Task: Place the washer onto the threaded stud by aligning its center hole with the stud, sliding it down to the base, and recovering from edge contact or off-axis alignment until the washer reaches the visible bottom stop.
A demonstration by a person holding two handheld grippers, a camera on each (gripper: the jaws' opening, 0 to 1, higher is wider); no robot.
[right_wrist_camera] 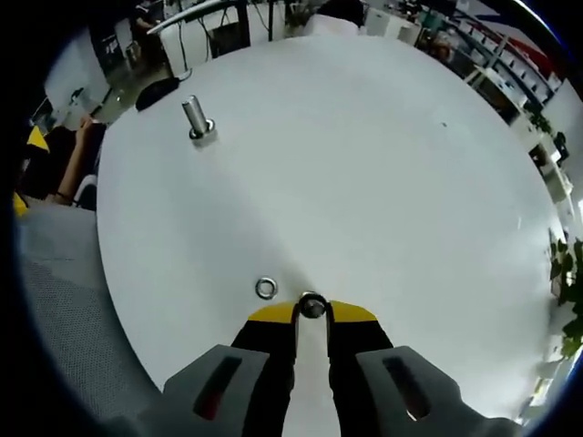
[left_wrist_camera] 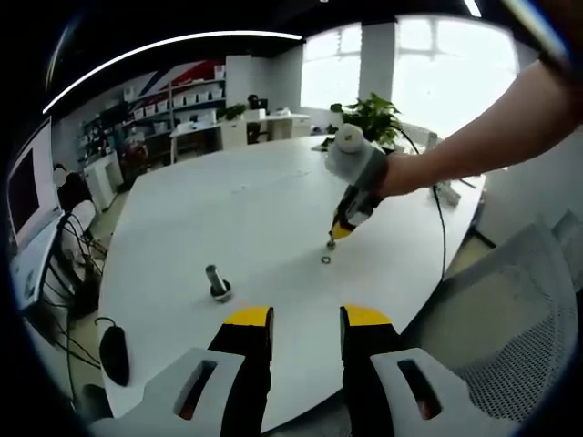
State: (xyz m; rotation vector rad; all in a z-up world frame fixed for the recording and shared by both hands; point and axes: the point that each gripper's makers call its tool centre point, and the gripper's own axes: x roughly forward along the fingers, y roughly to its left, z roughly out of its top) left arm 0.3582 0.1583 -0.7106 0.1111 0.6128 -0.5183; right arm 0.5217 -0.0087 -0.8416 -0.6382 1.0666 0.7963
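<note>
While the right gripper (right_wrist_camera: 312,314) pinches one small silver metal washer (right_wrist_camera: 312,306) at its yellow tips, carry it level above the upright grey threaded stud (right_wrist_camera: 195,116) across the white table (right_wrist_camera: 383,164), left gripper (left_wrist_camera: 306,320) empty and parted.

Stud (right_wrist_camera: 196,119) stands on table (right_wrist_camera: 383,164), well apart from washer (right_wrist_camera: 265,289)

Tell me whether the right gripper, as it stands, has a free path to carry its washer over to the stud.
Probably yes. The right gripper is shut on a washer, and bare table lies between it and the upright stud. A second washer lies beside the tips, below any lifted path. The left gripper hangs back at the table's edge.
</note>
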